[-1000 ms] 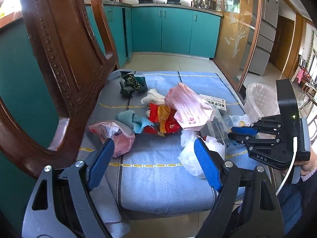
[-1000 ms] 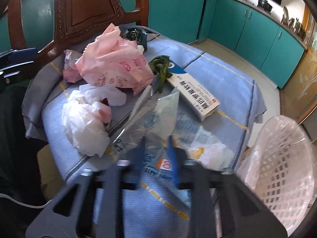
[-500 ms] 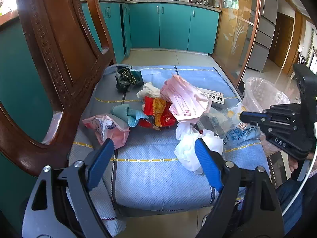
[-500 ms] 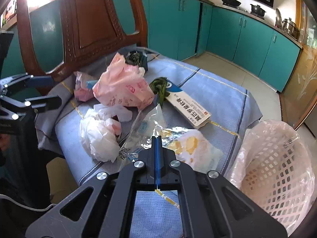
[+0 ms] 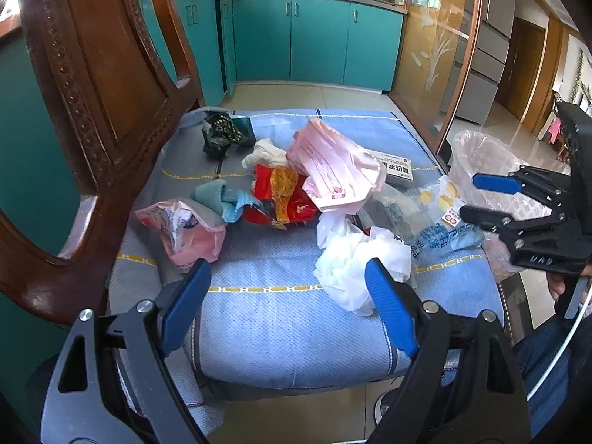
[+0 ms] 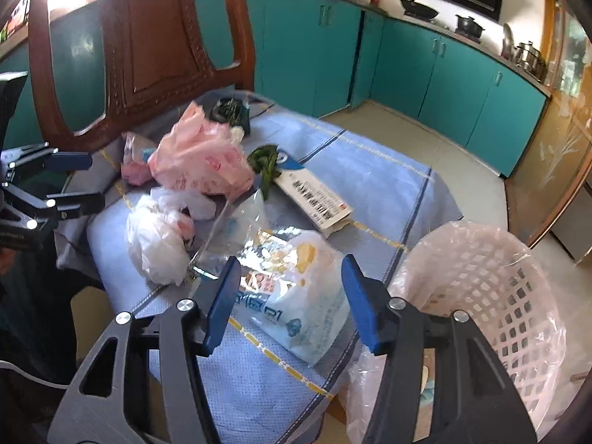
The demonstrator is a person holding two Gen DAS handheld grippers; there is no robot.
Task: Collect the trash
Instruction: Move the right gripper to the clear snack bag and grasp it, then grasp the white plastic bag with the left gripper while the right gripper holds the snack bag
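Trash (image 6: 199, 159) on chair | blue-print packet (image 6: 296, 296): text illegible | right claw (image 6: 288, 296) just released | left claw (image 5: 285, 296) released

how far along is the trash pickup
Barely started. Done: nothing visible in the lined basket. In hand: nothing; the right gripper, whose jaws have just been opening, stands over the white-blue bag without pressing it, and the left gripper is open. Left: pink bag, white wad, red wrapper, the rest.
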